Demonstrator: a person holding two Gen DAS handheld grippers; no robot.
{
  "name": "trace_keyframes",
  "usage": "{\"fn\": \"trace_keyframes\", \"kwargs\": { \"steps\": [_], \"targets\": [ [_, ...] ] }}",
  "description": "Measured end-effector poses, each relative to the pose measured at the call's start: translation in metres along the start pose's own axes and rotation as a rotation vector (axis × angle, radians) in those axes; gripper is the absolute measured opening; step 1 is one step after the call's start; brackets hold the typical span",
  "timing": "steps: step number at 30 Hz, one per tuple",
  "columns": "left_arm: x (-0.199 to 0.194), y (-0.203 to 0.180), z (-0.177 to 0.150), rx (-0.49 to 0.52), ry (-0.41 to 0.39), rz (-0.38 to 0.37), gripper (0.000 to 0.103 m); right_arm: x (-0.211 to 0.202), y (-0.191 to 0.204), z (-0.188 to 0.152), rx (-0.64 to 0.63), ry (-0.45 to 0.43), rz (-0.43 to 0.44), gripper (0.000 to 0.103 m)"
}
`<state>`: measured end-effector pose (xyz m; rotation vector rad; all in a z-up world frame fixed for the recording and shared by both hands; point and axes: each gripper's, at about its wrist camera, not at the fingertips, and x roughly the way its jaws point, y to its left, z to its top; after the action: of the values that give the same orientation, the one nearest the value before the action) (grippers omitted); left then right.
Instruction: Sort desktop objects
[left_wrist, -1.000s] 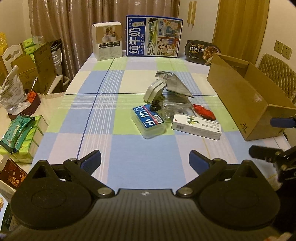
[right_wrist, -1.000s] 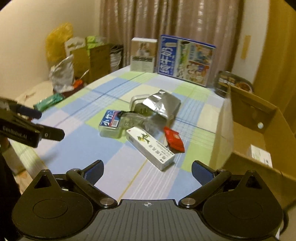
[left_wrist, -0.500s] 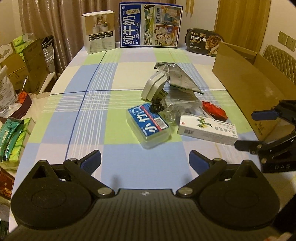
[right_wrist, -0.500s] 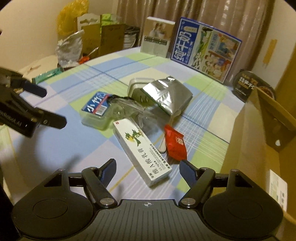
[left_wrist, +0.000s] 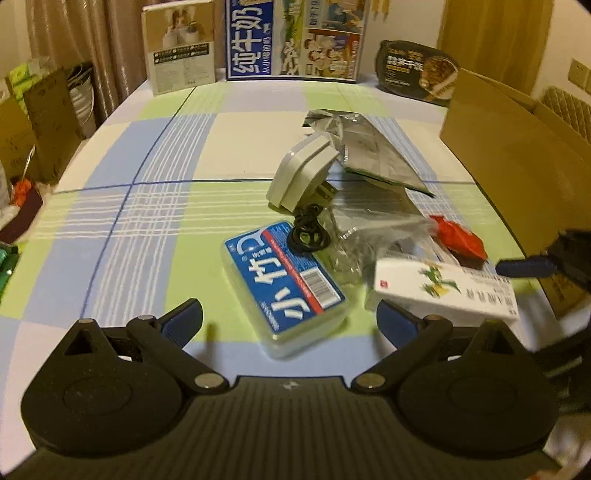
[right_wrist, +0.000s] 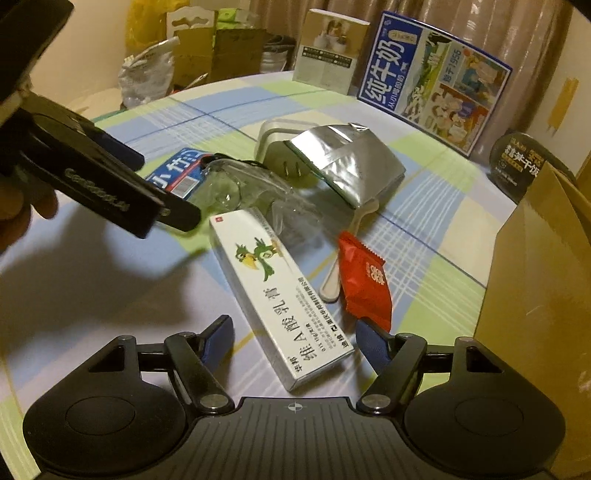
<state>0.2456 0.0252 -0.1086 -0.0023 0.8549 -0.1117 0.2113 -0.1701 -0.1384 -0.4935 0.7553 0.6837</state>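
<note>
Blue-padded fingers of the right gripper (right_wrist: 293, 338) spread wide, holding nothing, one on each side of the near end of the long white cardboard box with a green bird print (right_wrist: 280, 295). Just right of that box, beside the right finger: small red foil sachet (right_wrist: 364, 282), with a pale plastic spoon (right_wrist: 341, 258) between the two. Left gripper (left_wrist: 290, 321) also spread wide and empty, low over the checked blue-green tablecloth (left_wrist: 147, 206). Directly ahead of it, between the fingers: clear flat plastic case with a blue label (left_wrist: 284, 280). Just beyond the case: black loops of cord (left_wrist: 308, 230), crumpled clear plastic wrap (left_wrist: 351, 251), then white wall plug (left_wrist: 301, 173) tilted against a silver foil pouch (left_wrist: 369, 155). Far right of both tools: open brown cardboard carton (right_wrist: 543, 280). At the far table edge: large blue milk carton (left_wrist: 295, 37) standing upright, beige box (left_wrist: 181, 44) on its left, dark oval meal pack (left_wrist: 415, 72) on its right.
</note>
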Motion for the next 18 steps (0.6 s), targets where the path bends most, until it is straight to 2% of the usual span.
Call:
{"fn": "trace_keyframes", "kwargs": {
  "steps": [3, 5, 7, 9, 12, 14, 18],
  "targets": [
    [0.008, 0.000, 0.003, -0.010, -0.015, 0.005, 0.095, 0.002, -0.002, 0.002, 0.012, -0.010, 0.002, 0.068],
    [0.013, -0.001, 0.005, 0.003, -0.011, 0.016, 0.085, 0.003, -0.003, 0.003, 0.025, -0.015, 0.014, 0.062],
    [0.016, 0.001, 0.004, 0.009, 0.002, 0.020, 0.066, 0.003, -0.003, 0.004, 0.039, -0.017, 0.021, 0.057],
    [0.016, 0.001, 0.001, 0.022, 0.006, 0.028, 0.062, 0.002, -0.002, 0.005, 0.048, -0.011, 0.027, 0.055],
    [0.007, 0.002, -0.005, 0.031, 0.010, 0.032, 0.055, -0.003, -0.001, 0.005, 0.074, 0.001, 0.037, 0.045],
    [0.000, 0.001, -0.011, 0.041, 0.022, 0.031, 0.054, -0.011, 0.001, 0.001, 0.121, 0.013, 0.038, 0.037],
    [-0.022, -0.006, -0.031, 0.049, 0.045, 0.017, 0.054, -0.031, 0.008, -0.011, 0.230, 0.037, 0.028, 0.035]
  ]
}}
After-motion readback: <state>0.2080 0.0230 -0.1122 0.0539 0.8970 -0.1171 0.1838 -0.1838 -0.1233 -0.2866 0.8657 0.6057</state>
